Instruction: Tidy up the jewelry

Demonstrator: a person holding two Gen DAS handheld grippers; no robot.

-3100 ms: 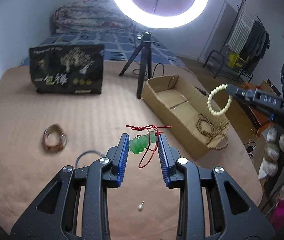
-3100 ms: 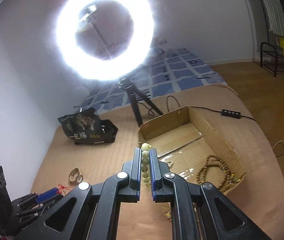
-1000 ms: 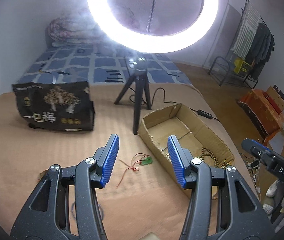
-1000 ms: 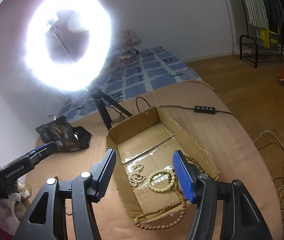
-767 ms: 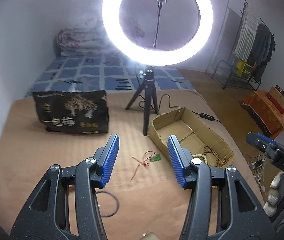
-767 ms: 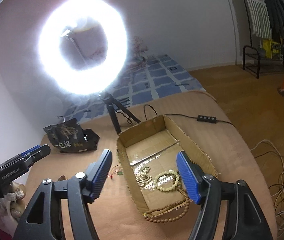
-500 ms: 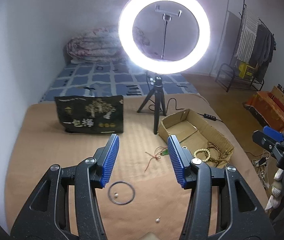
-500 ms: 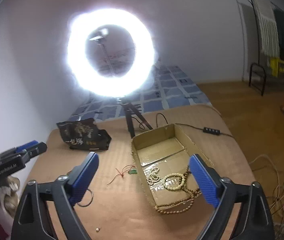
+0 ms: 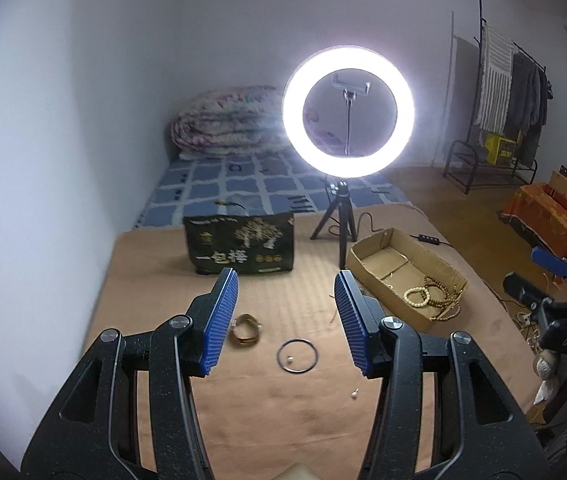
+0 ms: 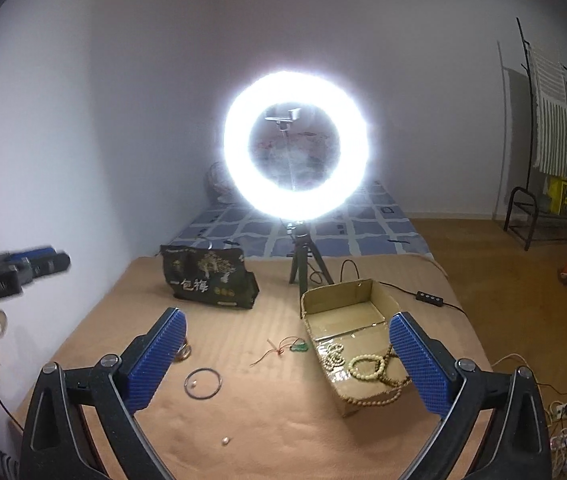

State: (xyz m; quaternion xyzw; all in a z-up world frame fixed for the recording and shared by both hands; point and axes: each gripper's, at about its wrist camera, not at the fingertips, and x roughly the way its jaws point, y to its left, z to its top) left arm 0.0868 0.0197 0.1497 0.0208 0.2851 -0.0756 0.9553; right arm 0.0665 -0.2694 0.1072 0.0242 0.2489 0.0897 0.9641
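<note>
A cardboard box [image 9: 435,270] [image 10: 379,302] on the tan bed holds a cream bead bracelet [image 9: 416,296] [image 10: 367,364] and brown bead strings [image 10: 379,398]. A green pendant on a red cord [image 10: 298,347] lies left of the box. A thin dark ring [image 9: 297,355] [image 10: 202,383], a wide brown bangle [image 9: 245,326] and small pearl pieces [image 9: 354,393] [image 10: 225,440] lie on the bed. My left gripper [image 9: 285,320] is open and empty, high above the bed. My right gripper [image 10: 287,360] is wide open and empty, also raised.
A lit ring light on a tripod [image 9: 347,112] [image 10: 297,148] stands behind the box. A black printed bag [image 9: 241,246] [image 10: 209,278] stands at the back left. A folded quilt [image 9: 227,124] lies by the wall. Cables and a clothes rack [image 10: 551,128] are at the right.
Both grippers let go of their jewelry, opened and pulled back and up from the bed. The cream bracelet now lies in the box; the green pendant lies on the bed beside it.
</note>
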